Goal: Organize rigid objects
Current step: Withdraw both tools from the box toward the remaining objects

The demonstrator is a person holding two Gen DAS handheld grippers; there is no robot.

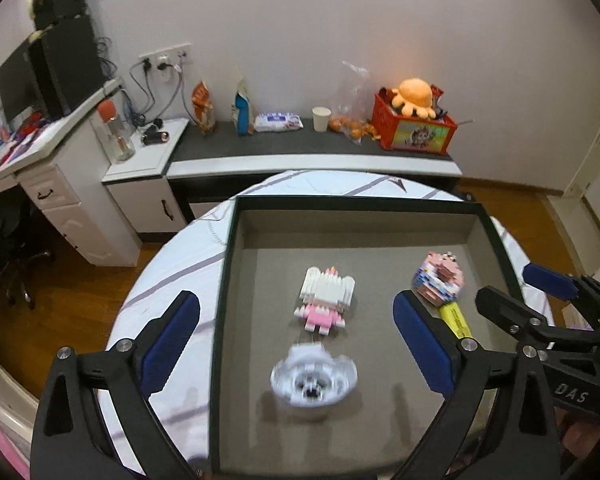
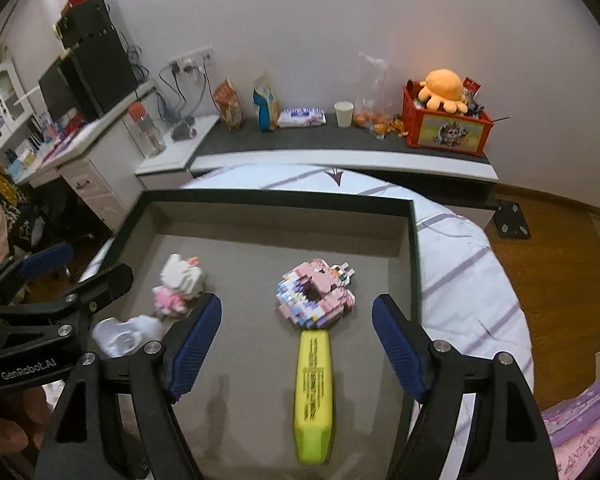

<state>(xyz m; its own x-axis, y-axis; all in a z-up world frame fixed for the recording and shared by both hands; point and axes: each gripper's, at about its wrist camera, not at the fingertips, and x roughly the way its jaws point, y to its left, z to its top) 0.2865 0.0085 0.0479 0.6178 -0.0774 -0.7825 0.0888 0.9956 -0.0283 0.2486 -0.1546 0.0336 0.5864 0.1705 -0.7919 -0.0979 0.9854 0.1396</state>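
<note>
A shallow grey tray with a dark rim (image 1: 356, 202) (image 2: 276, 196) holds all the objects. A white and pink brick-built cat figure (image 1: 326, 300) (image 2: 180, 284) lies near its middle. Nearer to me is a blurred white round object (image 1: 314, 378) (image 2: 124, 336). At the right lies a pink brick-built figure (image 1: 440, 280) (image 2: 316, 300), touching the tip of a yellow highlighter (image 1: 456, 318) (image 2: 312, 392). My left gripper (image 1: 296, 304) (image 2: 96, 262) hangs open above the cat and the white object, touching neither. My right gripper (image 2: 298, 302) (image 1: 508, 282) is open above the pink figure and highlighter.
The tray rests on a round table with a white striped cloth (image 1: 172, 264). Behind it a low sideboard (image 1: 300, 144) carries snack bags, a paper cup (image 1: 321, 119) and a red crate (image 1: 414, 128) with an orange plush. A desk stands at the left on wooden floor.
</note>
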